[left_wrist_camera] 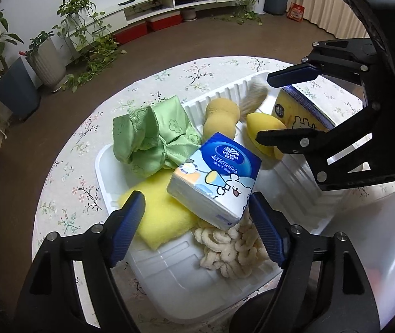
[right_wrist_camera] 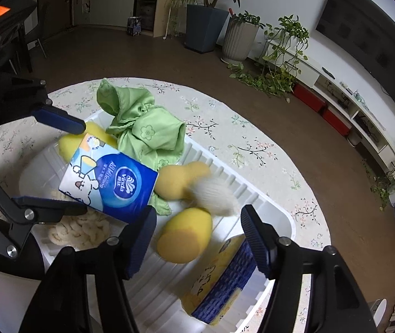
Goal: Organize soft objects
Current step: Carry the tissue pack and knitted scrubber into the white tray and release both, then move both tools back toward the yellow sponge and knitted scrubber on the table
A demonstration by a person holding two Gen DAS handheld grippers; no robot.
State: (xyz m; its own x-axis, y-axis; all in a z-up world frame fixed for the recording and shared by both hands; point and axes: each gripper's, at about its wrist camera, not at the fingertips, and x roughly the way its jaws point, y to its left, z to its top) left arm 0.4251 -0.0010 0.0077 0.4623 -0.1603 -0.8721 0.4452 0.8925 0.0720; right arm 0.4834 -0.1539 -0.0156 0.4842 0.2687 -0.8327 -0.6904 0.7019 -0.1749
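Observation:
A white tray (left_wrist_camera: 169,277) on the round table holds soft things. A blue Vinda tissue pack (left_wrist_camera: 216,177) lies tilted on a yellow cloth (left_wrist_camera: 161,216) and cream chenille loops (left_wrist_camera: 230,249). A green cloth (left_wrist_camera: 153,136) hangs over the tray's rim. Tan sponge (left_wrist_camera: 221,116), yellow sponge (left_wrist_camera: 264,130), fluffy brush (left_wrist_camera: 255,94) and yellow tissue pack (left_wrist_camera: 300,111) lie further in. My left gripper (left_wrist_camera: 197,219) is open around the blue pack's near end. My right gripper (right_wrist_camera: 194,238) is open above the yellow sponge (right_wrist_camera: 183,236) and yellow pack (right_wrist_camera: 219,280).
The round table has a floral tablecloth (left_wrist_camera: 67,177). Potted plants (left_wrist_camera: 47,55) and a white TV bench (left_wrist_camera: 169,2) stand beyond on the brown floor. A white container wall (left_wrist_camera: 386,249) rises at the near right of the tray.

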